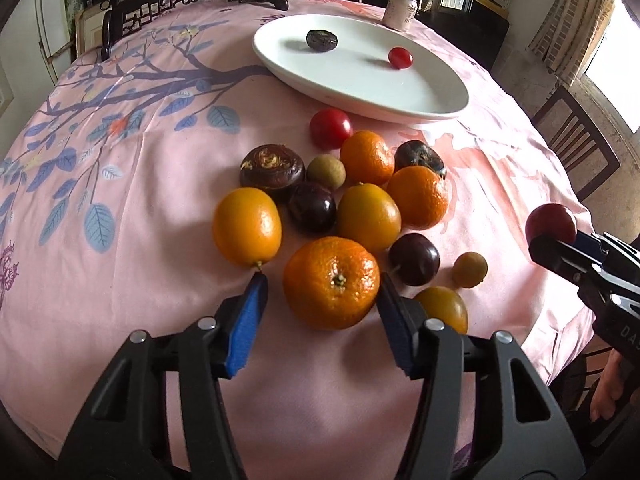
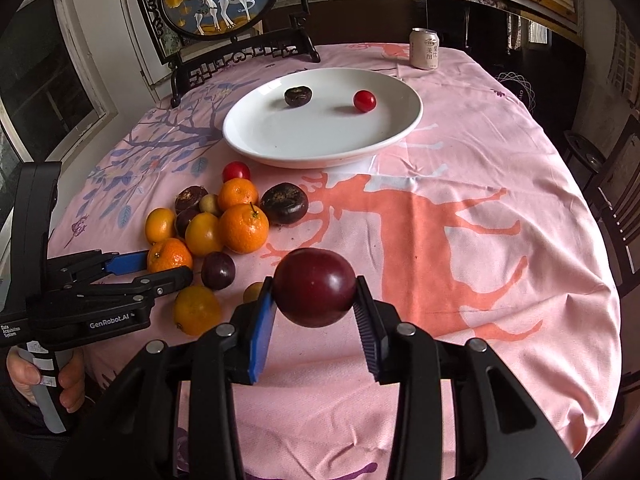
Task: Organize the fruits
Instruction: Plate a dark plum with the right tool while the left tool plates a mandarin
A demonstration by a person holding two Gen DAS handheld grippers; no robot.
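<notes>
The right claw [image 2: 314, 300] holds a smooth, slippery plum [image 2: 314, 287] by its round sides above the bench [image 2: 480, 160], while the left claw [image 1: 322, 292] stands partly open around a soft mandarin [image 1: 331, 282] (squeeze gently) in the pile.

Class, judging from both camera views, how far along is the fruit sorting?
Done: a cherry tomato and a water chestnut lie on the white plate. In hand: right tongs grip a plum; left tongs straddle a mandarin. Left: the remaining fruit pile.
</notes>
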